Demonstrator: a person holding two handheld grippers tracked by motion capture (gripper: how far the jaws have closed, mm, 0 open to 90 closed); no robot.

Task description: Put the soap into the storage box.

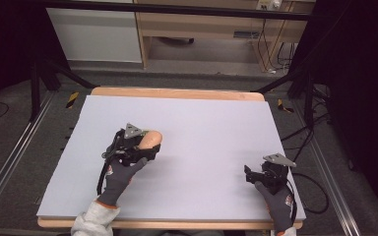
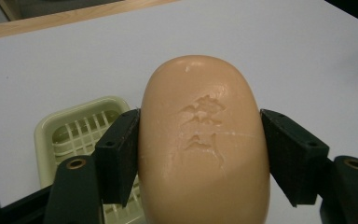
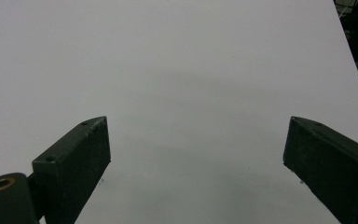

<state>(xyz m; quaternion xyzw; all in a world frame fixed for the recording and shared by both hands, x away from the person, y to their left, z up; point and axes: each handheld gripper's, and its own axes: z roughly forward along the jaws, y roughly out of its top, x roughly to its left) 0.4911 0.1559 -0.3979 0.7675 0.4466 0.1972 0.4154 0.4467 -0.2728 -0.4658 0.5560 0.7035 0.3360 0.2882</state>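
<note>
Left gripper point(image 1: 145, 143), held in a gloved left hand point(image 1: 119, 175) over the left half of the desk point(image 1: 202, 128): its two black fingers point(image 2: 116, 154) are clamped on the long sides of a peach-coloured oval soap point(image 2: 204, 140), one finger pressed against each flank. In the high view the soap point(image 1: 151, 139) projects forward from the gripper toward the far edge of the desk. In the left gripper view the upper face of the soap carries an embossed mark, worn and not legible, with a few pale scratches around it. Below and to the left of the soap in that view lies a pale yellow-green tray point(image 2: 81, 135) with a slotted grid floor; it rests on the desk's white sheet, partly covered by the near finger and the soap, and whether the soap touches it cannot be told. Right gripper point(image 1: 257, 176), held in a gloved right hand point(image 1: 278, 204) near the right front corner of the desk, well apart from the left gripper: its fingers point(image 3: 74, 163) stand wide apart, holding nothing, with bare white sheet between them. A grey three-cornered plate point(image 1: 279, 160) sits on top of the right gripper. Beyond the desk, wooden furniture point(image 1: 202, 24) stands on the floor.
</note>
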